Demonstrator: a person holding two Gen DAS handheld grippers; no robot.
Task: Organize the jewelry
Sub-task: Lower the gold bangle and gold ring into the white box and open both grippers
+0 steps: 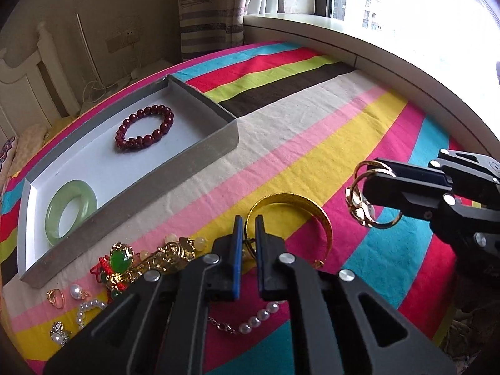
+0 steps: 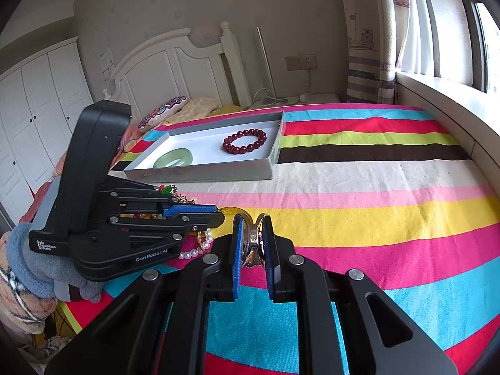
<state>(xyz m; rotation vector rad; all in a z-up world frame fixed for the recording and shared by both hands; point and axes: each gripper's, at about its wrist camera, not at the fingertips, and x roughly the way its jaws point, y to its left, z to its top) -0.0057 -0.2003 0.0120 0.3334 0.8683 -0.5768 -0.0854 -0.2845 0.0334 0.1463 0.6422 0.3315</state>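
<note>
While right hand-held gripper pinches gold rings, left is closed — apparently on gold bangle.

The bed is covered with a striped sheet. A white headboard stands against a pale wall. White wardrobe doors occupy one side. A window with a striped curtain admits bright daylight over a white sill.

Left gripper clamped on gold bangle; right gripper gripping gold rings.
</note>
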